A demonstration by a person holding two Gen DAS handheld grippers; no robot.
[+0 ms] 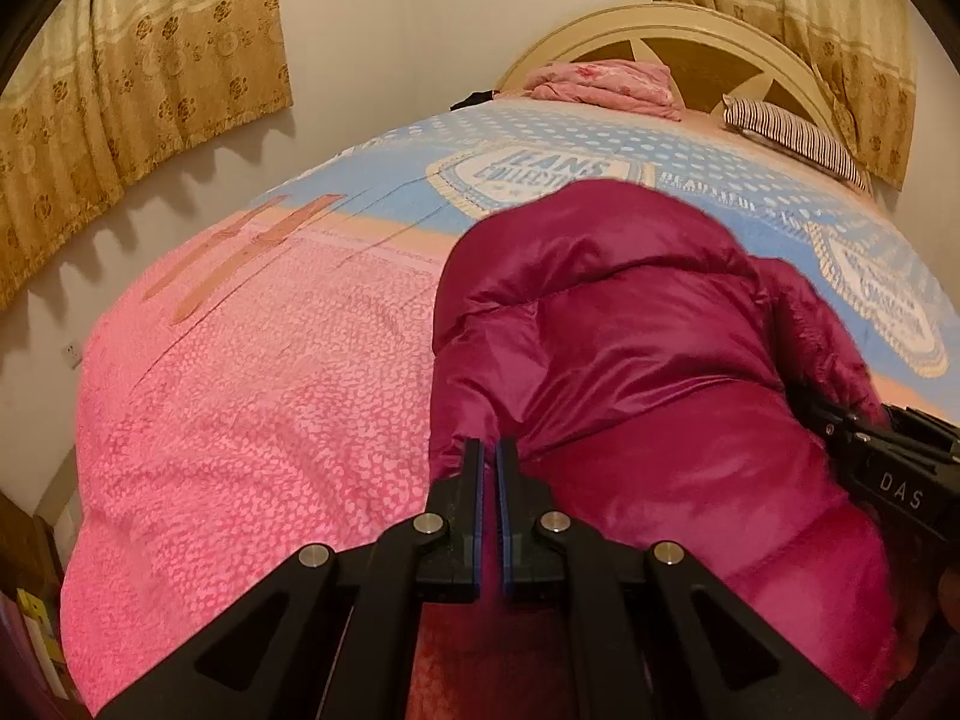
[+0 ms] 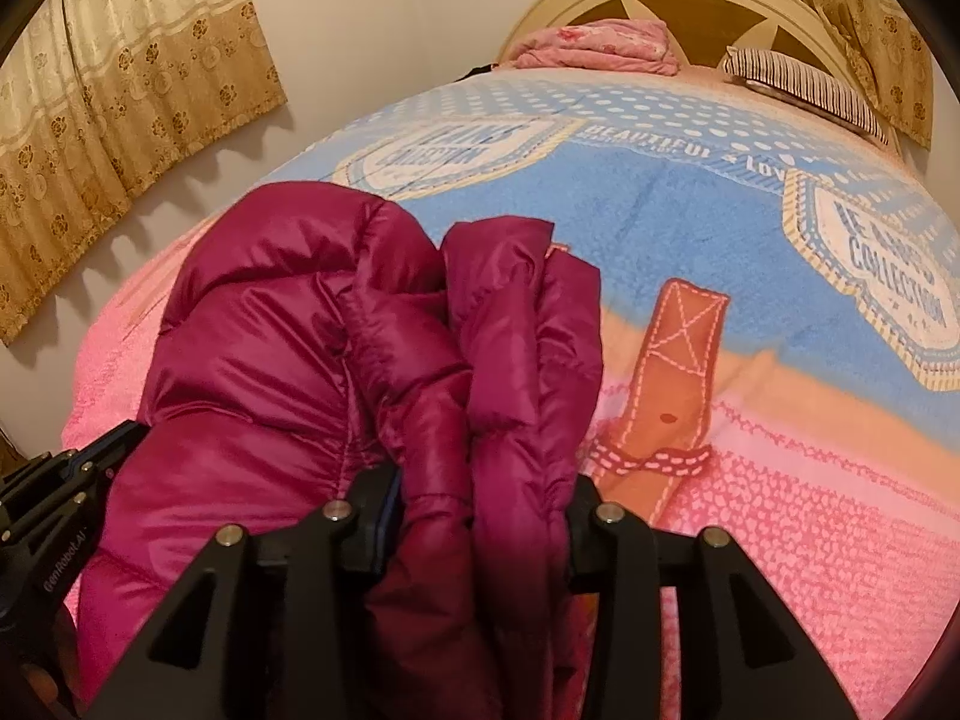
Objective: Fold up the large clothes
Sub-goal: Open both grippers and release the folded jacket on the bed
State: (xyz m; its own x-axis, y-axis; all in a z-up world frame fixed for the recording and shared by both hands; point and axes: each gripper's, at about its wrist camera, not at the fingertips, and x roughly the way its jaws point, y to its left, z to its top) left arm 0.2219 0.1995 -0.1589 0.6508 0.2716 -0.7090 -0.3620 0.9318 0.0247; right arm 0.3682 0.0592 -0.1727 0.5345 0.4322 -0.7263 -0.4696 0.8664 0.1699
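A shiny magenta puffer jacket lies bunched on the bed, near its front edge. My left gripper is at the jacket's left lower edge, its blue-padded jaws nearly together with a thin bit of fabric between them. My right gripper is closed on a thick fold of the jacket, fabric bulging between its jaws. The right gripper also shows at the right of the left wrist view. The left gripper shows at the left edge of the right wrist view.
The bed has a pink and blue printed cover. A folded pink blanket and a striped pillow lie by the cream headboard. Patterned curtains hang on the wall at left and at the right corner.
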